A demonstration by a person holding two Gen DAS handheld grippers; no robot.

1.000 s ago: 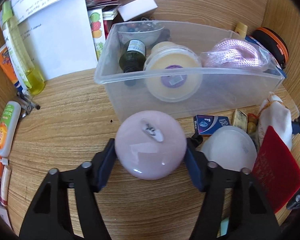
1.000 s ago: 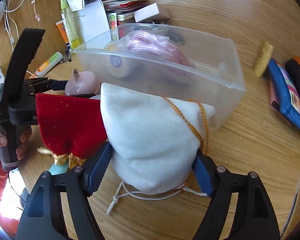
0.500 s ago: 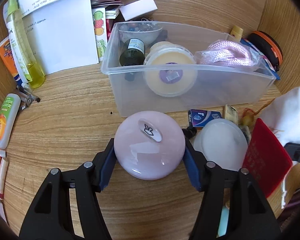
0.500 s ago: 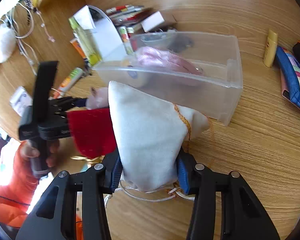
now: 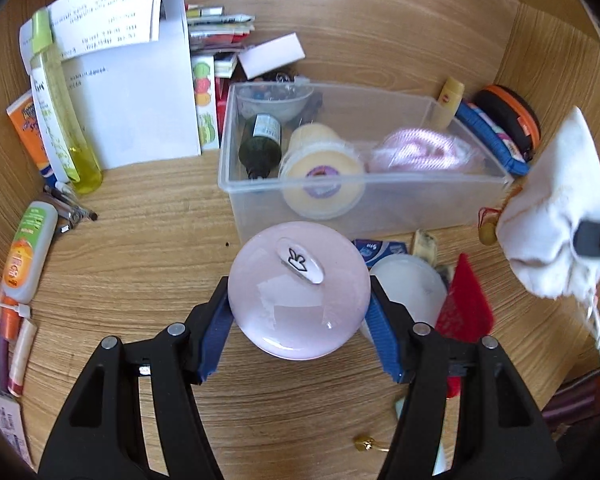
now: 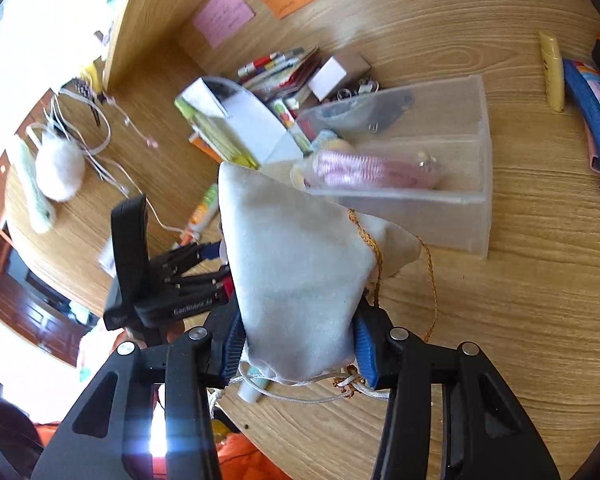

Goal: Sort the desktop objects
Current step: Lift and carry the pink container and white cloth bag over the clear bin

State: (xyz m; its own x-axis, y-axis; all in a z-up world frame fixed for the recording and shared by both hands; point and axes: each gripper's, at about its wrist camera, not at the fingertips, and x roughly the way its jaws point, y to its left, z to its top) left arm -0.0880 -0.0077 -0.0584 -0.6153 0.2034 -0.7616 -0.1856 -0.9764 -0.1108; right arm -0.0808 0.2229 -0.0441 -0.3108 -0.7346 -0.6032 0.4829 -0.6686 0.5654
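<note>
Far to the left of the left hand-held gripper [image 5: 299, 322], a grey squeeze tube with an orange label [image 5: 27, 254] lies on the wooden bench [image 5: 148, 240], and beyond it a tall yellow-green bottle [image 5: 62, 112] leans against white printed papers [image 5: 134, 92]. The left hand-held gripper itself pinches a round pale-pink glossy case with a small rabbit mark on its lid [image 5: 299, 290], its blue pads [image 5: 216, 340] pressed to either side. Straight ahead of that case stands a clear plastic rectangular bin [image 5: 420, 210] holding a dark glass bottle [image 5: 260, 146], a cream round tub with a purple label [image 5: 322, 182] and a bagged pink coil of cord [image 5: 422, 152]. Just right of the gripped case rest a white round lid [image 5: 410, 292] and a red felt piece [image 5: 466, 308], with a small blue box [image 5: 380, 249] between the case and the bin.

Further right, the right hand-held gripper [image 6: 298, 346] squeezes a white velvet drawstring pouch with gold cord [image 6: 296, 276] near its tied mouth, lifted off the bench, its upper corner pointing towards the bin's [image 6: 452, 204] near wall. To the right of this gripper, beyond the bin, lie a pale-yellow tube [image 6: 552, 72] and a blue-edged patterned pouch [image 6: 596, 120].
</note>
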